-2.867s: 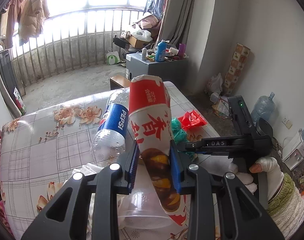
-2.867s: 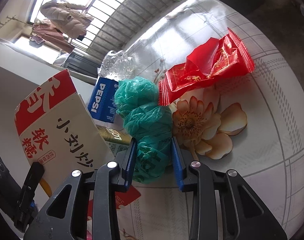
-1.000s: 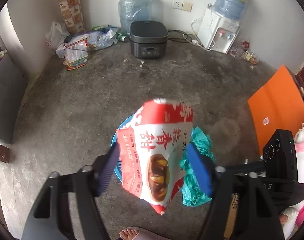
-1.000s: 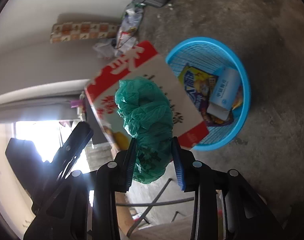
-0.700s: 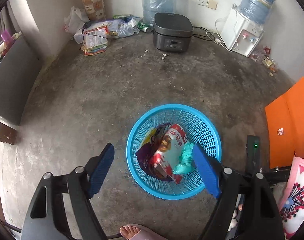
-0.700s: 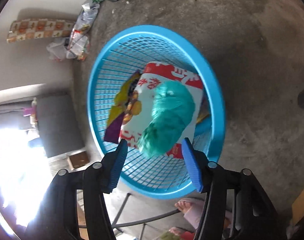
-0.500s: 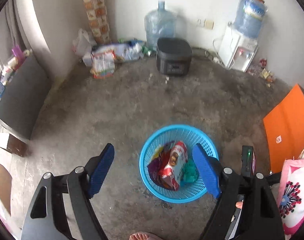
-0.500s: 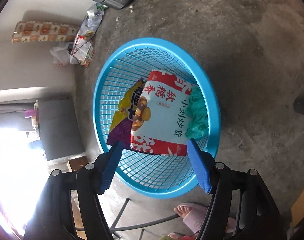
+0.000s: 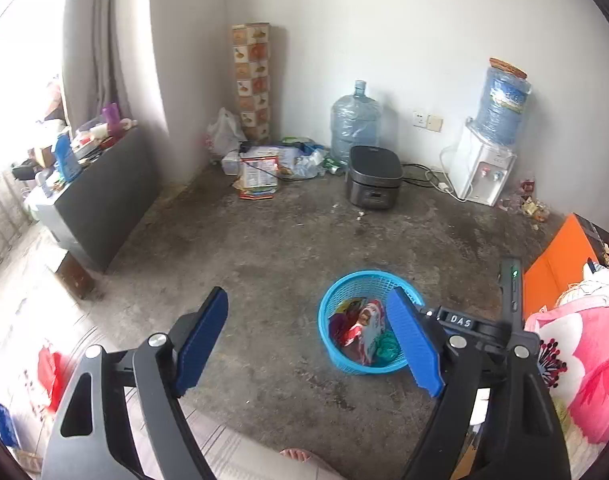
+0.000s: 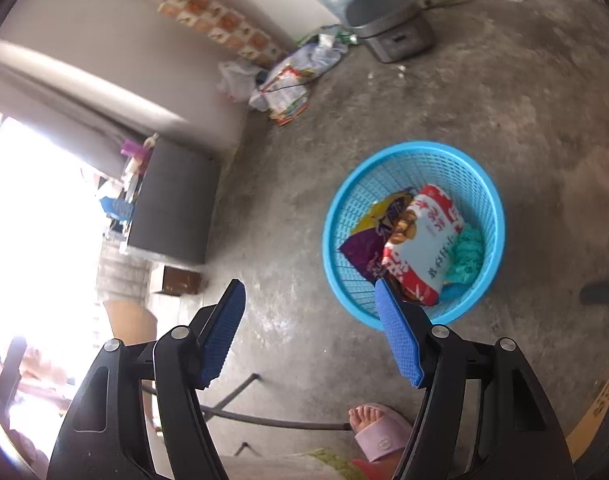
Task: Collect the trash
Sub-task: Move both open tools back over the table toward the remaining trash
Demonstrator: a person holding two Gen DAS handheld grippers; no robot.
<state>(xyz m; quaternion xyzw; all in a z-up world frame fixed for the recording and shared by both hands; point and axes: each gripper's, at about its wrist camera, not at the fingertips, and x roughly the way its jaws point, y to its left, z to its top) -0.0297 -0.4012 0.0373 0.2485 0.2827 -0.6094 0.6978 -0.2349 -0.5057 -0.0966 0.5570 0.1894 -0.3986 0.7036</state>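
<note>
**Left wrist view: both grippers empty, trash in basket**

Left gripper (image 9: 312, 344) and right gripper (image 10: 312, 332) both stand spread wide with nothing between the pads. The red-and-white snack bag (image 10: 424, 240) and green plastic bag (image 10: 468, 254), clamped a second ago, now lie inside the blue basket (image 10: 388, 164) on the concrete floor (image 9: 264, 248), which looks farther off than before.

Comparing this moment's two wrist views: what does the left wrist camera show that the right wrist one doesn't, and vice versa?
Only the left wrist view shows the water dispenser, an orange panel, pink floral fabric and the other hand-held gripper's body.

Only the right wrist view shows a foot in a pink slipper and a dark metal leg on the floor.

Both show the blue basket holding a red-and-white snack bag and green bag, the grey cooker, and open, empty jaws.
</note>
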